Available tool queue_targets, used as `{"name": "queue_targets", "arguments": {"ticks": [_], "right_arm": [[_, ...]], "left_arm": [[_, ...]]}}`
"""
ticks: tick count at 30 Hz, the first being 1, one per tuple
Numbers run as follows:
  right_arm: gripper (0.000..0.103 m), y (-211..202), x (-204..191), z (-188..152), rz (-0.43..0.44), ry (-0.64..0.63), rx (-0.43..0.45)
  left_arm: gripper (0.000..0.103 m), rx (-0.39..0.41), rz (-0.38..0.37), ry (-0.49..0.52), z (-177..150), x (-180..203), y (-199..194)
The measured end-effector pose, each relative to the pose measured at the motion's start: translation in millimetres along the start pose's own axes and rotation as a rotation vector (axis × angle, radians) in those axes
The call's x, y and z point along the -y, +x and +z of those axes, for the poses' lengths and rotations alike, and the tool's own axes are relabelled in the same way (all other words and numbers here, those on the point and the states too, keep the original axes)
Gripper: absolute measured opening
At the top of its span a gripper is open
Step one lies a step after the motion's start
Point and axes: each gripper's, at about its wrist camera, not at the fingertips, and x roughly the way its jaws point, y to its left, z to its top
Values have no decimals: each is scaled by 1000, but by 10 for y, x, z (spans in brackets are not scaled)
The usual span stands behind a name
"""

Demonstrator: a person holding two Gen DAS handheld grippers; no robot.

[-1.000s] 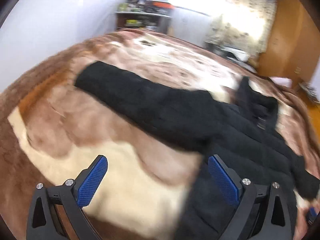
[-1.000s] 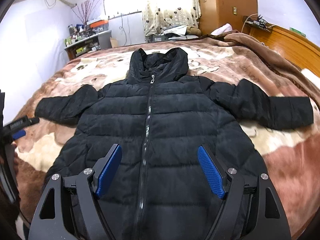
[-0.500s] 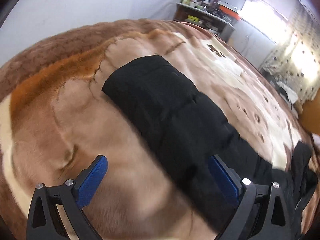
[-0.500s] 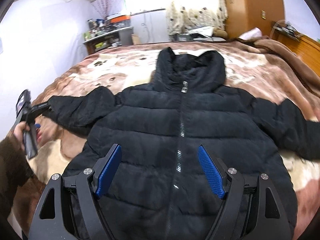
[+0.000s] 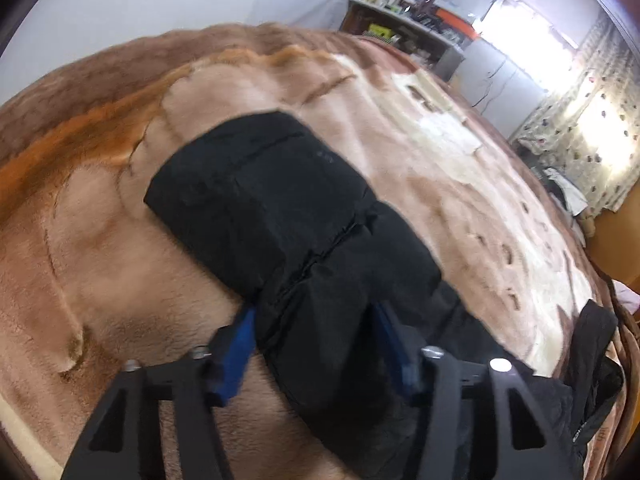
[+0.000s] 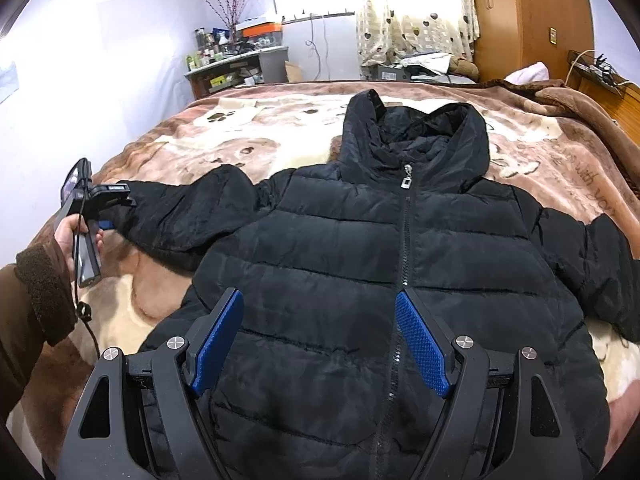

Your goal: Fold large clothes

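A black hooded puffer jacket [image 6: 360,272] lies face up and zipped on the bed, sleeves spread out to both sides. Its left sleeve [image 5: 280,216] fills the left wrist view, cuff pointing away. My left gripper [image 5: 312,340] straddles that sleeve, its blue pads pressed against the sleeve's two sides; it also shows in the right wrist view [image 6: 108,216] at the sleeve's cuff end. My right gripper [image 6: 320,340] is open and empty, hovering over the jacket's lower front, just left of the zipper [image 6: 404,240].
A brown and cream plush blanket [image 6: 248,136] covers the bed. A cluttered shelf [image 6: 236,64] and curtained window [image 6: 412,12] stand beyond the far edge. A wooden wardrobe [image 6: 528,20] is at the back right. My sleeved arm [image 6: 28,304] is at the left.
My left gripper has moved forward onto the left sleeve and narrowed around it. My right gripper has drifted left and stayed open over the jacket front.
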Motion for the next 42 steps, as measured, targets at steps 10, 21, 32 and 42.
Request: {"name": "queue_targets", "arguments": {"ticks": [10, 21, 32, 42], "right_arm": [[78, -149, 164, 5, -38, 49, 21], [78, -451, 369, 28, -50, 98, 66], [78, -704, 764, -39, -85, 186, 101], [78, -953, 1194, -172, -114, 269, 131]], "left_arm": [[16, 164, -126, 159, -35, 552, -722], [16, 212, -283, 409, -591, 1538, -1456], [16, 153, -368, 597, -1408, 2180, -1851], [16, 108, -420, 805, -2412, 2894, -1993]]}}
